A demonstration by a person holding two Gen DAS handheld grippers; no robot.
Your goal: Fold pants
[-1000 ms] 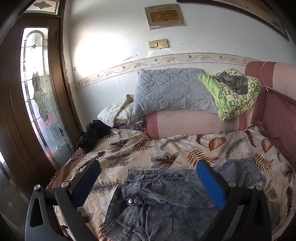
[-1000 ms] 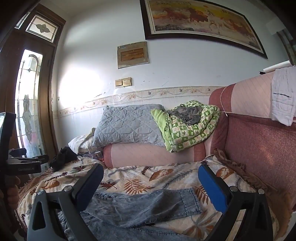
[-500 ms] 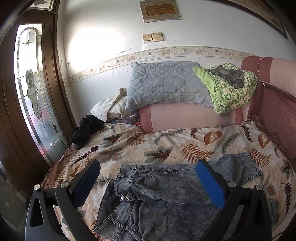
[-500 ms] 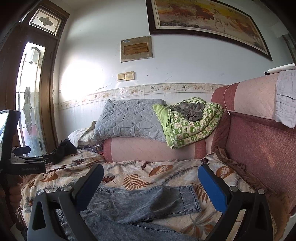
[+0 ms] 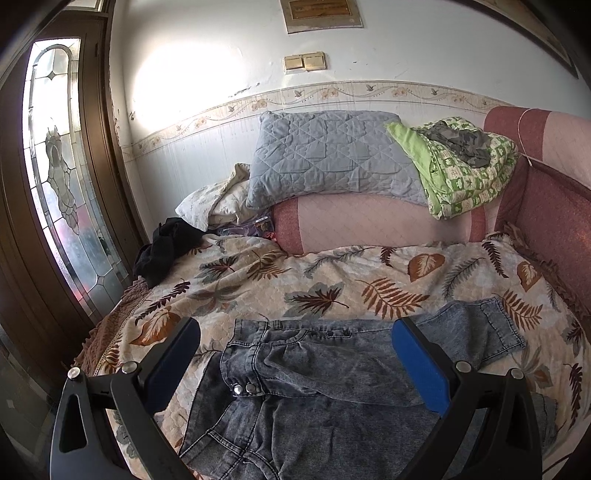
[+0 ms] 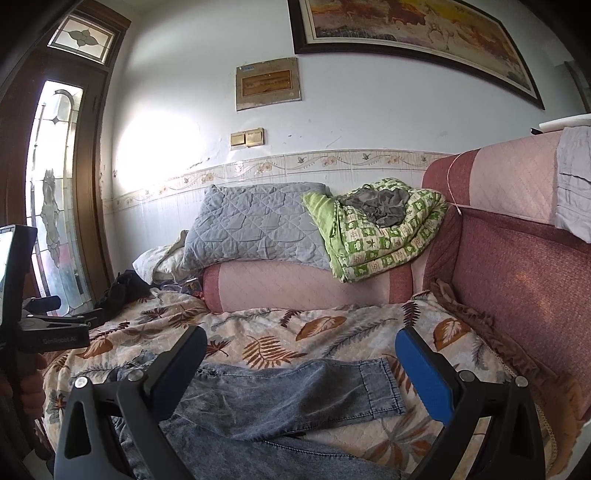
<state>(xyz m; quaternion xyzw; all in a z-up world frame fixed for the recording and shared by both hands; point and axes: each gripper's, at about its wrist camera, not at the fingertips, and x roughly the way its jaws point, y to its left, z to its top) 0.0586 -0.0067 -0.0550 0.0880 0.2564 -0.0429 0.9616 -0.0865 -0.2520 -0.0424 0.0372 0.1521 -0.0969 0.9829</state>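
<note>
Denim pants lie rumpled on quilted leaf-print cover; both hand-held grippers gape wide.

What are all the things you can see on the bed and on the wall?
pants: one, blue-grey denim, spread on the leafy bedspread, one leg lying across to the right
bedspread: one, cream with brown leaves, covering the bed
pillow: one, grey quilted, on the pink bolster
bolster: one, pink, along the wall
blanket: one, green patterned, folded, with a grey cloth on top
black clothing: one heap, left edge of the bed
painting: one, dark frame, high on the wall
switches: two, gold, on the wall
left tool: open, over the waistband
right tool: open, over the pant leg
hand: one, at the left edge
</note>
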